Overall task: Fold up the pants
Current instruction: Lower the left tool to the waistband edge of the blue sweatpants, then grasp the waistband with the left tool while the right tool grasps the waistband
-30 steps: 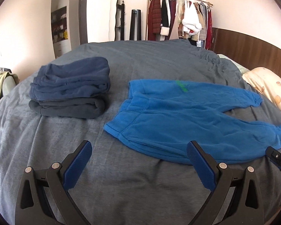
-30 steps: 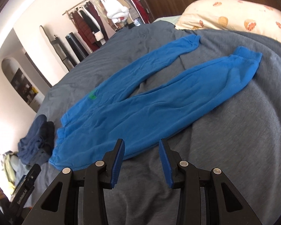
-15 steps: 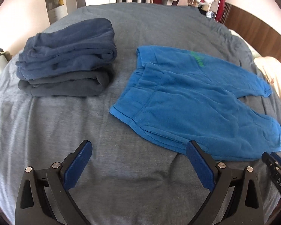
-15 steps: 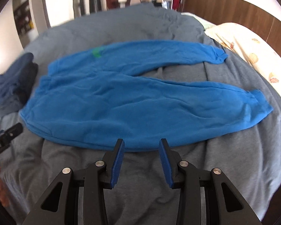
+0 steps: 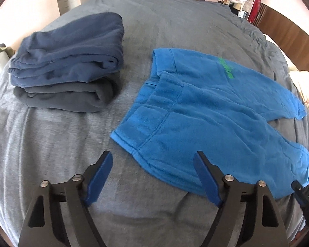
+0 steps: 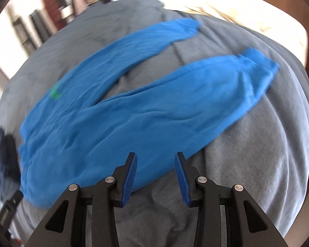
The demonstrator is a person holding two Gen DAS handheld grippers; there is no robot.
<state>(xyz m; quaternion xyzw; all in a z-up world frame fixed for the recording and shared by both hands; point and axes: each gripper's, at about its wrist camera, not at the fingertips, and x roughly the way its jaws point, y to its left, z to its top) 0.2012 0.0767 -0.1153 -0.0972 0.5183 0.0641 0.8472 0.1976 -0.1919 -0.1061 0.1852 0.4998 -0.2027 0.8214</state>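
Bright blue soft pants [image 5: 206, 111] lying flat on the grey bed cover [image 5: 51, 144], legs spread apart, beside a stack of folded dark blue clothes [image 5: 68, 61]. Left gripper [image 5: 152, 164] wide open near the waist corner, holding nothing. Right gripper [image 6: 155, 165] a little open over the near leg's edge, holding nothing.

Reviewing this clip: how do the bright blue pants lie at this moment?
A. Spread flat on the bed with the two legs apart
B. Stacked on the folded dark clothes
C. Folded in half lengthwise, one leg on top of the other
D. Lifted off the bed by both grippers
A: the bright blue pants lie flat on the grey bedspread, legs splayed in a V, with the left gripper and right gripper open and holding nothing.
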